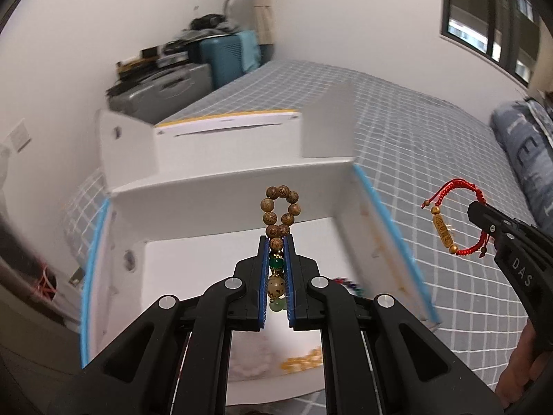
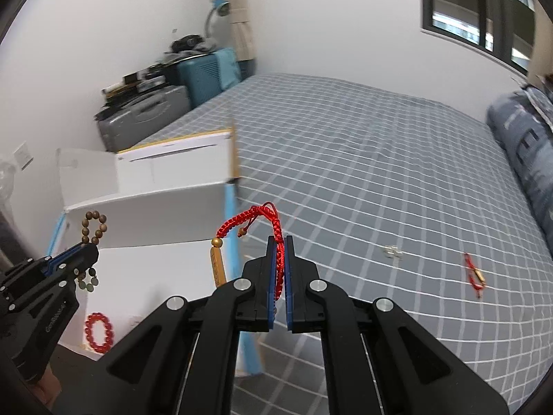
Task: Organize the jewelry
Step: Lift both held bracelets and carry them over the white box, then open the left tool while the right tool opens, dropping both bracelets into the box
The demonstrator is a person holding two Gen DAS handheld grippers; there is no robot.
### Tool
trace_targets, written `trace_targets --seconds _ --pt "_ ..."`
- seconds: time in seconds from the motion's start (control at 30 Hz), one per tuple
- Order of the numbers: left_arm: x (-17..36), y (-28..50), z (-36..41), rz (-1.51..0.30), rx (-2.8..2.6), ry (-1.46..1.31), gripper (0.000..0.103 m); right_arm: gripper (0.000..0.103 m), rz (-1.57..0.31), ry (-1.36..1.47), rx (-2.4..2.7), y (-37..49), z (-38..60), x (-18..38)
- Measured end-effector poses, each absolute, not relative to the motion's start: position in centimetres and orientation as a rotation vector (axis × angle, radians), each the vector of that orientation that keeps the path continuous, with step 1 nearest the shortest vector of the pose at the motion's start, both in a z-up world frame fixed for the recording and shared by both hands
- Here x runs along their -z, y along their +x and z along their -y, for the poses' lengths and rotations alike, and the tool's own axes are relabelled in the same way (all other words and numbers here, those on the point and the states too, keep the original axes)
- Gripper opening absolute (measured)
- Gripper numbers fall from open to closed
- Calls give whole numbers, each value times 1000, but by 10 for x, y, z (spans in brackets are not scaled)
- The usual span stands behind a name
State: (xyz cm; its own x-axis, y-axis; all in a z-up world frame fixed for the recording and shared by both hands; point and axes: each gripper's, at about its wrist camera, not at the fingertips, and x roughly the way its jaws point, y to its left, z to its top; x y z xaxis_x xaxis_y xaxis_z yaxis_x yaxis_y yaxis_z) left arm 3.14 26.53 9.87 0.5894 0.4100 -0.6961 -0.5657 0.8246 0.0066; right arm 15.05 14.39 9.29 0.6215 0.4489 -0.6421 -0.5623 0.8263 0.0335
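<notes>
Bead bracelet [image 1: 279,221] pinched in left gripper [image 1: 276,242] (over box [image 1: 221,186]).

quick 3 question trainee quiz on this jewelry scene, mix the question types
1. True or false: the left gripper is shut on the wooden bead bracelet.
2. What does the right gripper hold? A) red cord bracelet B) a silver chain C) nothing
3. Fill in: a red bead bracelet lies inside the white ____.

Key
1. True; beads sit between its pads.
2. A; a gold tube charm hangs from the cord.
3. box; it stands on the checked bedsheet, where a second red cord bracelet lies.
</notes>
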Motion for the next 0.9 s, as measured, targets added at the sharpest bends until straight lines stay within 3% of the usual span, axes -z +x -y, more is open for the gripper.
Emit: trace_targets --seconds 0.53,0.9 --pt "-52 -3 -324 -864 -684 -296 8 3 -804 -338 -708 132 -253 -32" --pt "-24 5 -339 -971 -692 -315 8 3 -919 -414 -653 142 -266 -2"
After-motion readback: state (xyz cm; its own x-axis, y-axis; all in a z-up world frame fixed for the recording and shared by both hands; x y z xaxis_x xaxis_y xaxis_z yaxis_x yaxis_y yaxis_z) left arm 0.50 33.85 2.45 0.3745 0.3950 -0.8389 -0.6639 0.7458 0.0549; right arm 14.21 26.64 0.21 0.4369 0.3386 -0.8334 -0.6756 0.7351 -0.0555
